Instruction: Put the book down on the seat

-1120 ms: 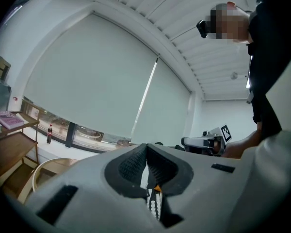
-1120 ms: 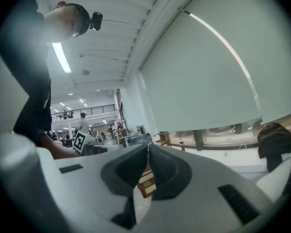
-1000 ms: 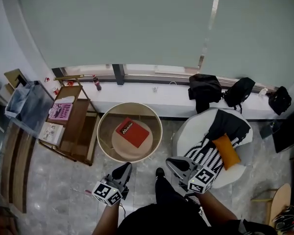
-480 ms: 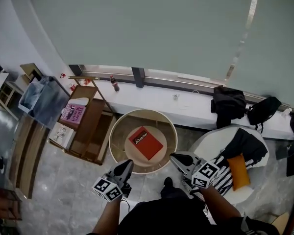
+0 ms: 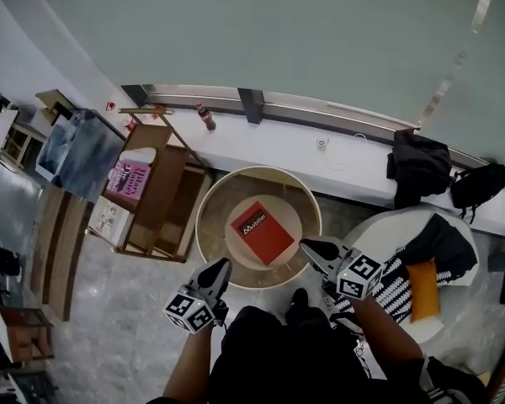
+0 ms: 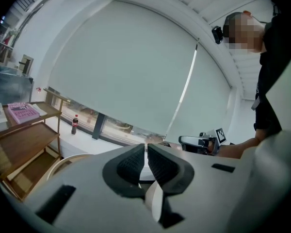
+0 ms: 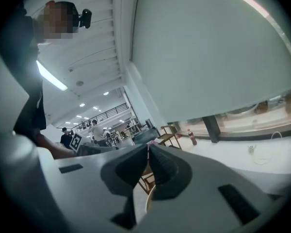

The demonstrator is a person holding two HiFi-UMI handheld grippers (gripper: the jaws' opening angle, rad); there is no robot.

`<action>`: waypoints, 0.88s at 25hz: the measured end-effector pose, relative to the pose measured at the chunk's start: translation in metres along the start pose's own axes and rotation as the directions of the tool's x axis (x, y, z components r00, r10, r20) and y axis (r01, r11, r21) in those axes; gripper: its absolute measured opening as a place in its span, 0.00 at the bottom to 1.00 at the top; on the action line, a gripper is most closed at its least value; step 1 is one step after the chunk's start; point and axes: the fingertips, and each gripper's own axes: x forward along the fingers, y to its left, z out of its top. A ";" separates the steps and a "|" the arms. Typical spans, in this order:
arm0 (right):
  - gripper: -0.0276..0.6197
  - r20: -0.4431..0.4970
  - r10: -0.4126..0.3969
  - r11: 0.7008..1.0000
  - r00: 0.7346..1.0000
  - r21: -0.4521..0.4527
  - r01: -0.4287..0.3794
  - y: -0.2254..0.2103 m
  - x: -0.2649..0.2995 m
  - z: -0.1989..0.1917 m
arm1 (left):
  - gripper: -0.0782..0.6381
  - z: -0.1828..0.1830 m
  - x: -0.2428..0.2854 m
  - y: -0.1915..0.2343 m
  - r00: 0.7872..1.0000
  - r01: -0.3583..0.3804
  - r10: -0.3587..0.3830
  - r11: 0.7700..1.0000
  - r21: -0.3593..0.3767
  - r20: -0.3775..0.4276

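Book on seat; both grippers closed and empty.
The book (image 5: 261, 232) lies flat on the round seat (image 5: 209, 225), just ahead of and between the left gripper (image 5: 225, 264) and right gripper (image 5: 306, 245), touching neither.

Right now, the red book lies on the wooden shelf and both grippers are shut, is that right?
No: the head view shows the red book lying on the round seat, not the shelf. The left gripper and right gripper are shut.
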 end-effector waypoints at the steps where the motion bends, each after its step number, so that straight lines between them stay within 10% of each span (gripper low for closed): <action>1: 0.09 -0.004 -0.009 1.000 1.000 0.028 0.009 -0.008 0.003 -0.005 | 0.14 -0.006 0.002 0.008 1.000 -0.011 0.010 1.000 -0.002 -0.023; 10: 0.09 -0.043 -0.206 0.960 0.978 0.183 0.210 -0.087 0.039 -0.059 | 0.14 -0.059 0.037 0.123 0.985 -0.021 0.008 0.997 -0.077 -0.173; 22: 0.24 -0.212 -0.441 0.789 0.872 0.373 0.489 -0.178 0.070 -0.205 | 0.30 -0.166 0.111 0.263 0.889 0.072 -0.135 0.985 -0.158 -0.439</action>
